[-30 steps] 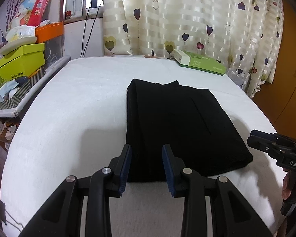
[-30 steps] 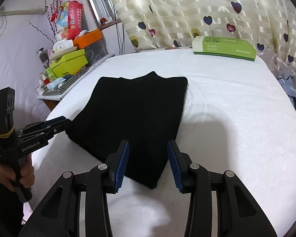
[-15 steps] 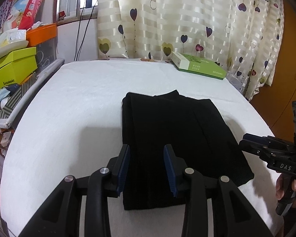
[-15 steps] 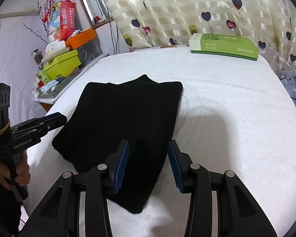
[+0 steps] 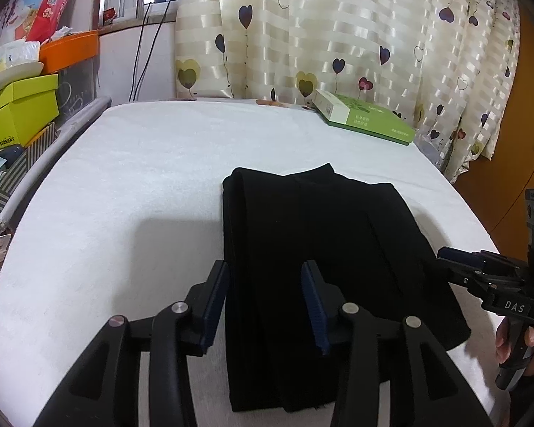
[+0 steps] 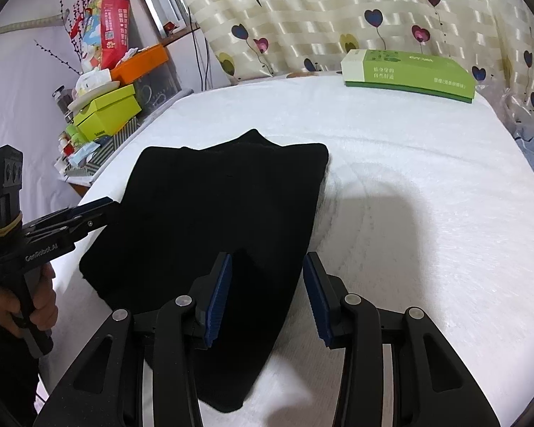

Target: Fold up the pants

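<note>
Black pants: folded into a flat rectangle, lying on the white bed cover, directly ahead of and beneath both grippers.
Left gripper: jaws spread, holding nothing, hovering over the pants' near left edge.
Right gripper: jaws spread, empty, hovering over the pants' near right corner.
Green box: resting far ahead of the right gripper, beside the heart-print curtain.
Yellow-green box: sitting stacked on clutter far ahead-left.
</note>
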Demonstrator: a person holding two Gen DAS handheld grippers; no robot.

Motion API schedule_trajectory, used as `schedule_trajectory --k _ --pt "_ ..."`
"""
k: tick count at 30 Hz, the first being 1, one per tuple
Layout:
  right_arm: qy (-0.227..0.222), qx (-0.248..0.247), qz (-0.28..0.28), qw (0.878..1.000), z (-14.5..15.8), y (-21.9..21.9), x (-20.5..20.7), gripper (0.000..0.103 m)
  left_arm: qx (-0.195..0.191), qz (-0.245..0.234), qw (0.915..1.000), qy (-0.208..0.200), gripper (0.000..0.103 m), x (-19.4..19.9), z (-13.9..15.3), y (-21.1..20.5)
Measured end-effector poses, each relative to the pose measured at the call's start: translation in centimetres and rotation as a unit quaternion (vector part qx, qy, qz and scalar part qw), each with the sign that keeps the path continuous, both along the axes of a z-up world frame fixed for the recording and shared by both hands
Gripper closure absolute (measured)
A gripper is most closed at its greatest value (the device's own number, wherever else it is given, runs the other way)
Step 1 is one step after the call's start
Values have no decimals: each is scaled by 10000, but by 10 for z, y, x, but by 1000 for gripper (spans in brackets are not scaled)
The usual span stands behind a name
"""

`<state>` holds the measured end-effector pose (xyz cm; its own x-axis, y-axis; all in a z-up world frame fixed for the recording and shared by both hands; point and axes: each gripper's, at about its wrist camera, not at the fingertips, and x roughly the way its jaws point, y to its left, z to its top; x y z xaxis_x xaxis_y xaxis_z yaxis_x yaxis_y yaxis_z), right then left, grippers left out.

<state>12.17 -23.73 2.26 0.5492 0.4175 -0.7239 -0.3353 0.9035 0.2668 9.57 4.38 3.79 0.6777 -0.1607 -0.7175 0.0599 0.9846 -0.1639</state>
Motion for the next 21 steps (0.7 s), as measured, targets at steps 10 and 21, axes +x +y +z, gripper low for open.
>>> schedule_trajectory --k 10,21 --pt "254 291 31 9992 -11 -3 16 58 -481 -145 9986 187 47 17 -17 13" --pt "348 550 73 9979 -16 3 33 71 -918 -235 9949 336 58 23 -24 14"
